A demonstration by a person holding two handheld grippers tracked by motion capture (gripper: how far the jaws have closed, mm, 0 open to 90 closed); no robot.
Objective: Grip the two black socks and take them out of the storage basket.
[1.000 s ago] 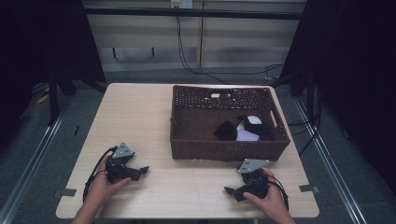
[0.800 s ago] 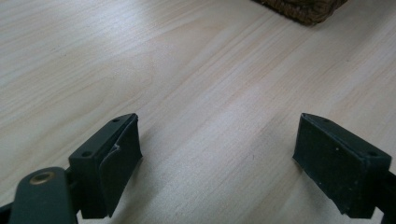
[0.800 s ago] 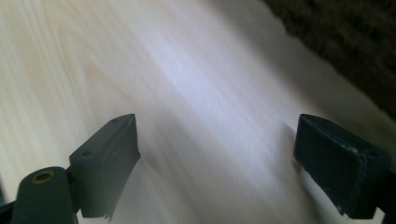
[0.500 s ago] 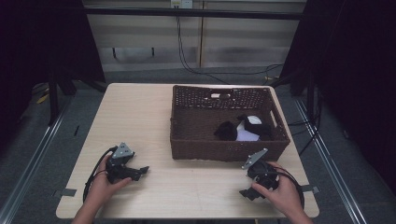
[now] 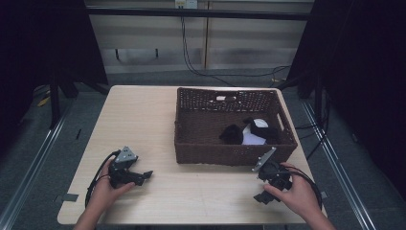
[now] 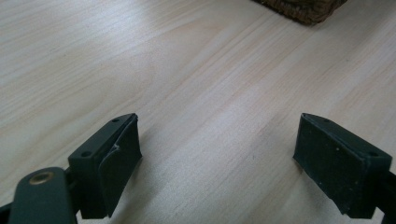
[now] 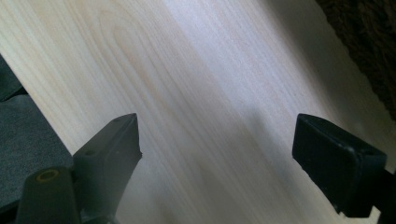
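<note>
High view: a pale wooden tabletop [image 5: 153, 120] stands on a grey floor [image 5: 43, 143] between dark curtains, with cables hanging along the back wall. A brown wicker basket [image 5: 225, 155] sits on the tabletop's right half, holding black and white items [image 5: 249, 133] too small to identify. The left gripper [image 5: 143, 175] rests under a hand [image 5: 103, 189] near the front left edge, where it lay a second ago. The right gripper [image 5: 263, 195], held in the right hand [image 5: 299, 194], has lifted off the tabletop and turned since then; it now hangs just in front of the basket's near right corner, its jaws pointing toward the front edge.

Left gripper view: the jaws stand wide apart over bare wood, nothing between them, with the basket's corner at the top edge.

Right gripper view: the jaws stand wide, having just closed a little, with nothing between them. Below them runs blurred wood grain, the grey floor past the table's edge at left and dark basket weave at upper right.
</note>
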